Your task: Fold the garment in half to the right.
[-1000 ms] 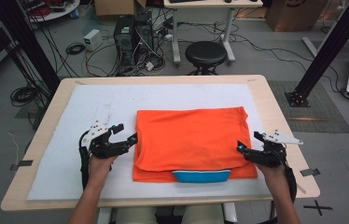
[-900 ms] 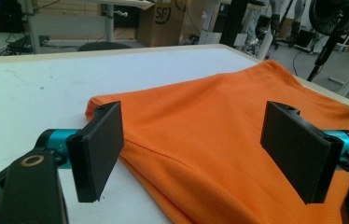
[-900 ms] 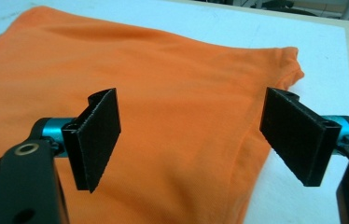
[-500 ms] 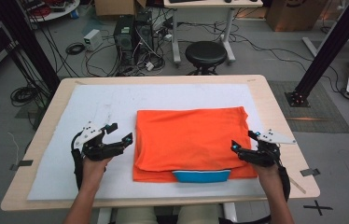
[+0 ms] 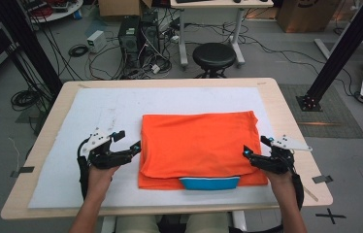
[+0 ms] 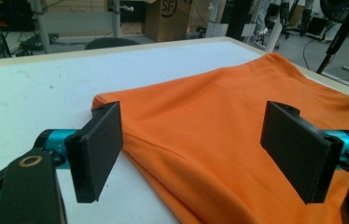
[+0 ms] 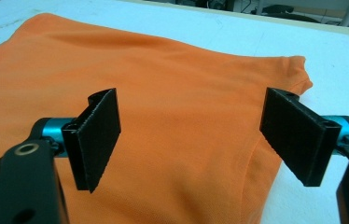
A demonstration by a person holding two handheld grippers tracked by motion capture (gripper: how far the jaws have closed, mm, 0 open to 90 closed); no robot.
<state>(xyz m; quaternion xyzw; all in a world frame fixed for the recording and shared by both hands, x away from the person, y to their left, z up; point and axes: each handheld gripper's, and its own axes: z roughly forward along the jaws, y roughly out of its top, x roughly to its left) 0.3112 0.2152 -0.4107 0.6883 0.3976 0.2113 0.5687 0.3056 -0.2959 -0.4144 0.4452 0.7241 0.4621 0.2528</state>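
While the high view looks down on the table [image 5: 48, 160], an orange shirt [image 5: 199, 143] lies folded on the white sheet [image 5: 73, 121] that covers it, a little right of the middle and toward the near edge. A blue collar [image 5: 209, 183] peeks out from under the shirt's near edge. The left tongs [image 5: 127, 147] sit at the shirt's left side, tips just beside the fold, and the right tongs [image 5: 252, 156] sit at its right side, tips touching or nearly touching the cloth. Both hold nothing.

From the left gripper view, the left tongs [image 6: 191, 149] stand wide open with nothing between them. One jaw hangs over the white sheet [image 6: 32, 88], the other over the orange shirt [image 6: 238, 112], so the folded left edge runs up through the gap.

From the right gripper view, the right tongs [image 7: 191, 140] are likewise spread wide and empty. The orange shirt [image 7: 154, 93] lies under most of the gap, and its right edge passes just inside the right-hand jaw, with white sheet [image 7: 322, 60] beyond.

As I judge it, the step in hand is the approach for a further fold, both tongs lined up on opposite side edges. The next move calls for lowering each pair onto its edge, closing through every layer at once, and lifting both sides evenly so the fold does not skew.
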